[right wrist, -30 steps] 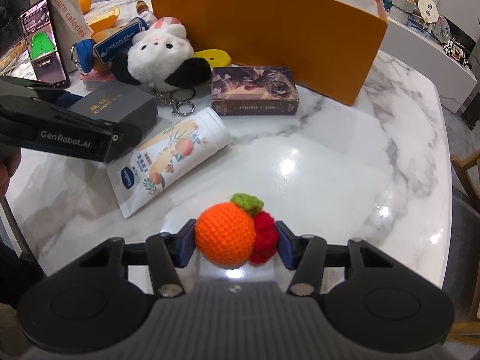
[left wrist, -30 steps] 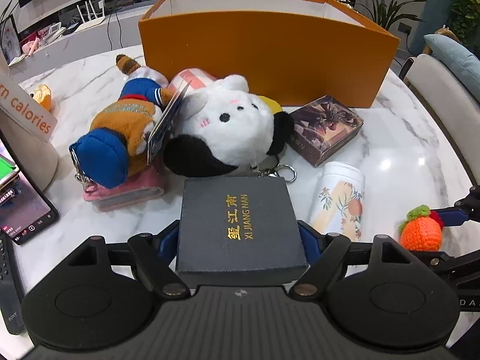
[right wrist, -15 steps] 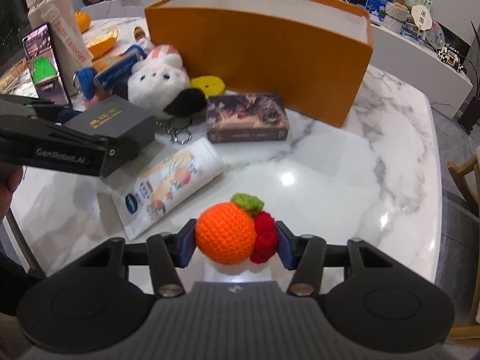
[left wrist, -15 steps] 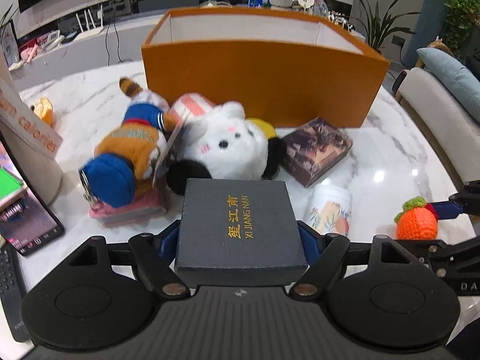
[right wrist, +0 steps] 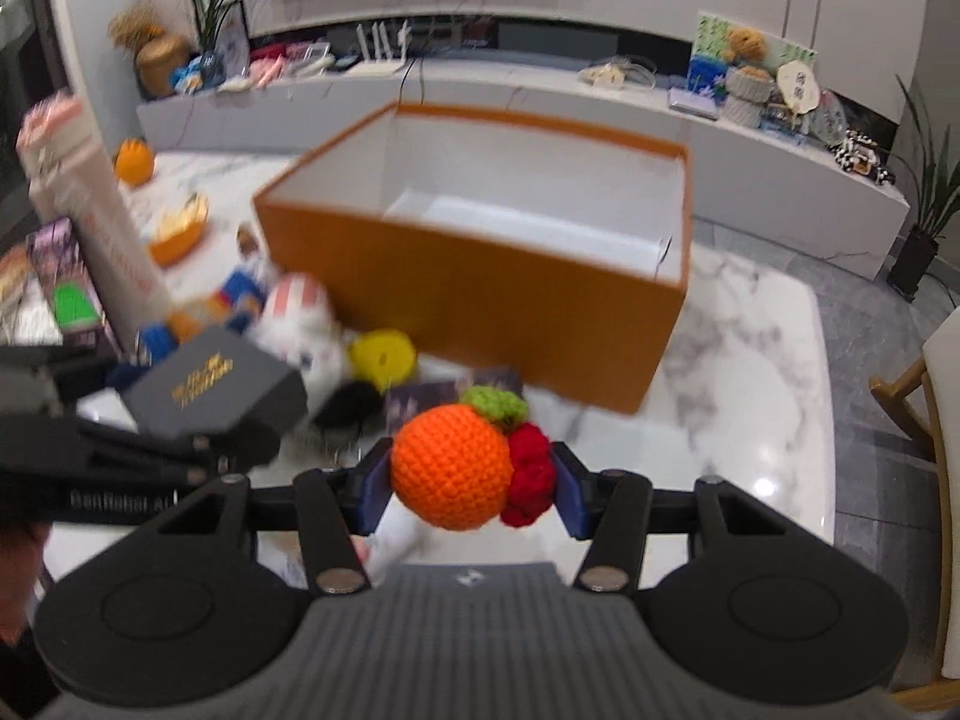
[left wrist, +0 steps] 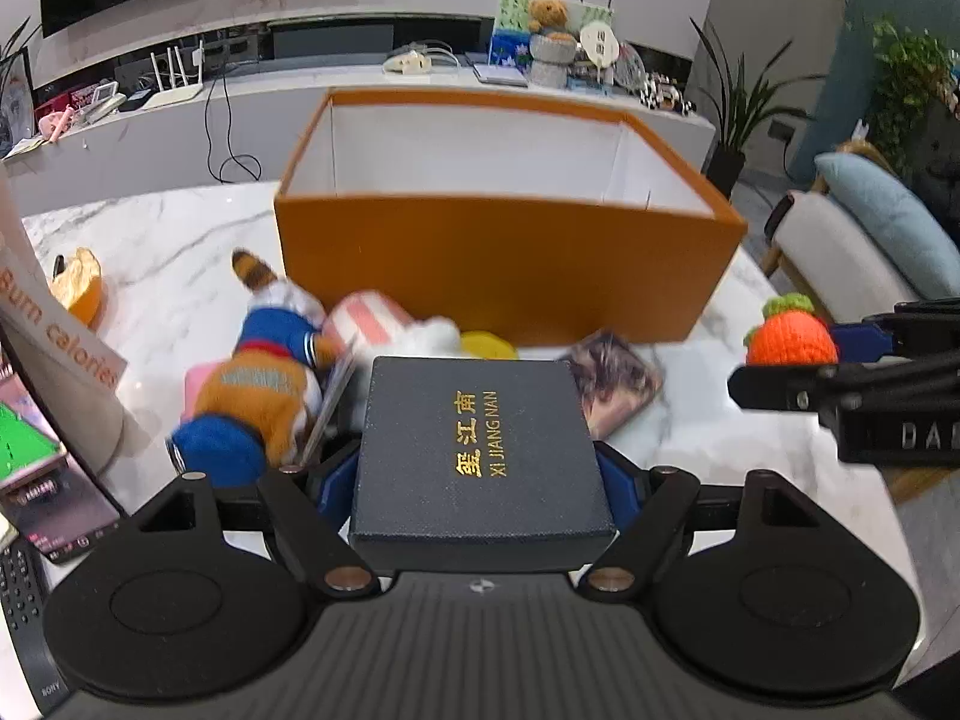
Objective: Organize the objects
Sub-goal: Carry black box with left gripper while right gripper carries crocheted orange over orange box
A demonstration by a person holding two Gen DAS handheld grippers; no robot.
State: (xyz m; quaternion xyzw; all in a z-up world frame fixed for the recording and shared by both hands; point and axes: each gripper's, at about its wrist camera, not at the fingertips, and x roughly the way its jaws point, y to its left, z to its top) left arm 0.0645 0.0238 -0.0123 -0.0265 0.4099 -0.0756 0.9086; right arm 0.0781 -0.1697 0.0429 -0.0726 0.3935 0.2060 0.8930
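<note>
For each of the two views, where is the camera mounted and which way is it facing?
Left wrist: sits on the left gripper, looking forward and down over the dark box it grips toward the orange box; its own fingers show, and the right gripper enters at the right edge.
Right wrist: sits on the right gripper, looking forward and down over the crochet orange it holds; the left gripper shows at the left.
Shared: orange box, dark box, crochet orange, marble table.
</note>
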